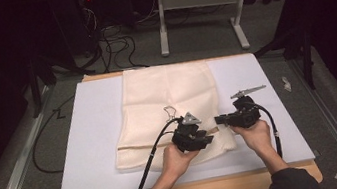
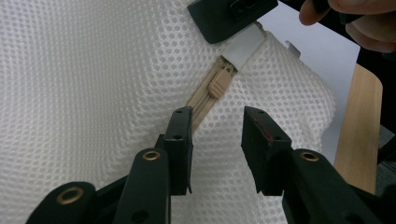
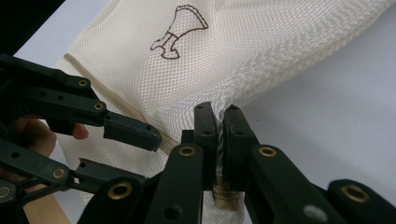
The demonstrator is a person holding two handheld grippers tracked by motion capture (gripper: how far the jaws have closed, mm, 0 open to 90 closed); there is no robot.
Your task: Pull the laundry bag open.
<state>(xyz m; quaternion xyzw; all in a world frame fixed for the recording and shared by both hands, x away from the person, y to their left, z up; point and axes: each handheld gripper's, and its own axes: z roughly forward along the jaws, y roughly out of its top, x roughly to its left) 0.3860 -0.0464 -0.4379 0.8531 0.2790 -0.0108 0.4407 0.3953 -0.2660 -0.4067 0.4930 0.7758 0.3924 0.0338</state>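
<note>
**Mesh bag pinned at its corner, zip pull not yet taken**

Cream mesh covers the middle of the white board [image 1: 94,136] in the high view: a flat laundry-type mesh bag [image 1: 168,104], its near edge close to the person's hands. The left gripper [image 1: 202,139] sits over that near edge, and the right gripper [image 1: 219,120] meets it from the other side, the two almost nose to nose at the bag's near right corner.

In the left gripper view, the left gripper [image 2: 216,135] stands with its jaws moderately apart and nothing between them, poised just short of the tan zip pull [image 2: 219,83]. The zipper [image 2: 201,101] runs up toward a pale tab at its end, where a jaw of the right gripper [image 2: 229,16] presses.

In the right gripper view, the right gripper [image 3: 219,128] is closed tight on a bunched fold of the mesh bag [image 3: 224,51] at the corner, with the left gripper [image 3: 126,149] gaping beside it.

My reading: the anchoring grip is done; the pull sits near the zip's end, so catching it and running it along the whole track remain.
</note>
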